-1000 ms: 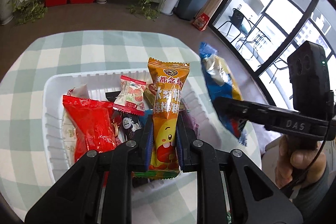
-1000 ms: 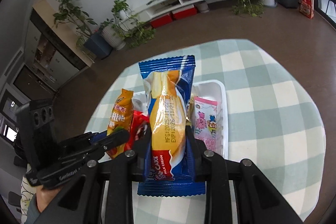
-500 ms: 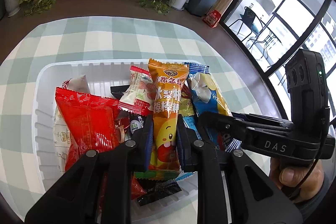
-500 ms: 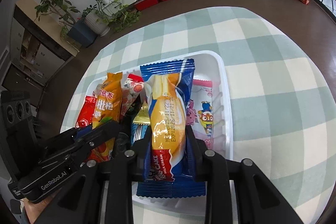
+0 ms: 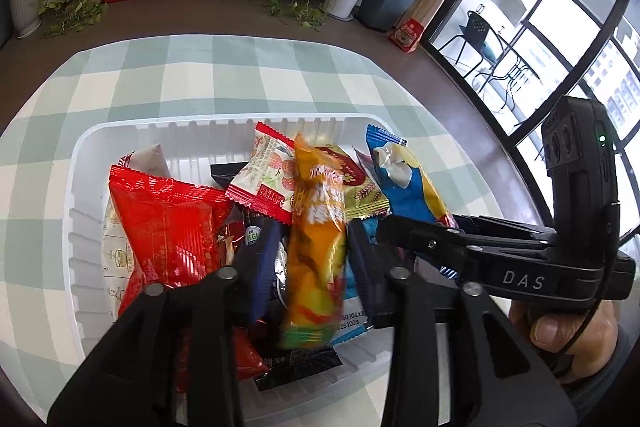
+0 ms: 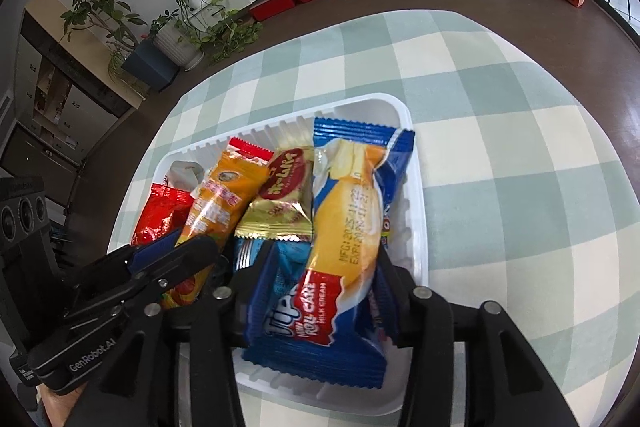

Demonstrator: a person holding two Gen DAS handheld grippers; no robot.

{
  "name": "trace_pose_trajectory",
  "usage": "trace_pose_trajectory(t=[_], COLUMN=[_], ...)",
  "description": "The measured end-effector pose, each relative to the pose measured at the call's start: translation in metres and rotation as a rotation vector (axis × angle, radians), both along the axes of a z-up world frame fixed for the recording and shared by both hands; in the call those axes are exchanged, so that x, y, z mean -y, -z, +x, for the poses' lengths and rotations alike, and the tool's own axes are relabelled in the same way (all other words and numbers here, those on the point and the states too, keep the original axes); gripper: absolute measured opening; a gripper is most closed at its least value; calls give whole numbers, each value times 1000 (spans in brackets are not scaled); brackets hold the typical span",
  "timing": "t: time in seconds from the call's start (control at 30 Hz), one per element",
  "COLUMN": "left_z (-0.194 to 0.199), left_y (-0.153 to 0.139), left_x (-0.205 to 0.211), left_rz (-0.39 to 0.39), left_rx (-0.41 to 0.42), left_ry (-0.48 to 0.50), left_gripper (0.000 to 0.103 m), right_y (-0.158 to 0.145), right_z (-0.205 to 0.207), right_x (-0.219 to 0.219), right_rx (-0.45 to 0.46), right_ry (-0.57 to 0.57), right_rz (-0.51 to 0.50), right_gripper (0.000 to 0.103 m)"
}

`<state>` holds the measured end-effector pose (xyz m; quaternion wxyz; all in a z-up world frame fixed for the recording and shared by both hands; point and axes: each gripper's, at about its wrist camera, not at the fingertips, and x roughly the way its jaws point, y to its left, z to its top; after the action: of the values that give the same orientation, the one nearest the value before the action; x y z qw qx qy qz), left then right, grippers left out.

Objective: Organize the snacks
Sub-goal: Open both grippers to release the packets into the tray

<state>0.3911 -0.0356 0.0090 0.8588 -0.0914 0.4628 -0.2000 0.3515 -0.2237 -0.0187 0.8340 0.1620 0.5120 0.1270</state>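
Observation:
A white plastic tray (image 5: 132,125) (image 6: 416,187) on the checked tablecloth holds several snack packets. My left gripper (image 5: 310,247) is open over the tray; the orange snack packet (image 5: 318,227) (image 6: 212,199) is blurred between its spread fingers and drops free. My right gripper (image 6: 324,267) is open too; the blue roll cake packet (image 6: 344,239) (image 5: 408,183) lies between its fingers, tilted onto the tray's right side. A red packet (image 5: 168,223) (image 6: 160,215) lies at the tray's left.
A red-and-white candy packet (image 5: 268,175) and a gold packet (image 6: 284,199) lie in the tray's middle. The round table with the green checked cloth (image 6: 500,147) extends around the tray. Floor, plants and a TV shelf lie beyond.
Both grippers came down to the tray and opened. The orange packet and the blue roll cake packet were let go and now slump into the tray.

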Motion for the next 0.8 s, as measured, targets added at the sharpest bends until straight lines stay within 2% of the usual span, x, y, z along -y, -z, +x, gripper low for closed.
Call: trace_pose_trajectory(t=[0.07, 0.17, 0.27, 0.4, 0.57, 0.67, 0.8], left_z=[-2, -4, -6, -9, -15, -19, -24], left_y=[-3, -5, -7, -10, -19, -26, -31], left_x=[2, 5, 4, 1, 2, 2, 1], left_rz=[0, 0, -7, -32, -51, -54, -62], left_rx=[12, 16, 22, 32, 56, 73, 82], left_ry=[5, 15, 9, 4, 16, 14, 15], left_gripper=[58, 58, 59, 65, 65, 71, 71], right_y=[1, 0, -2, -6, -12, -16, -15], right_z=[-1, -2, -4, -10, -16, -22, -25], right_x=[2, 3, 3, 3, 4, 9, 18], right_rx=[1, 1, -7, -1, 7, 27, 24], right_ry=[1, -2, -11, -26, -20, -5, 32], right_rz=[6, -5, -8, -12, -13, -3, 41], right_gripper=[53, 59, 61, 65, 69, 69, 69])
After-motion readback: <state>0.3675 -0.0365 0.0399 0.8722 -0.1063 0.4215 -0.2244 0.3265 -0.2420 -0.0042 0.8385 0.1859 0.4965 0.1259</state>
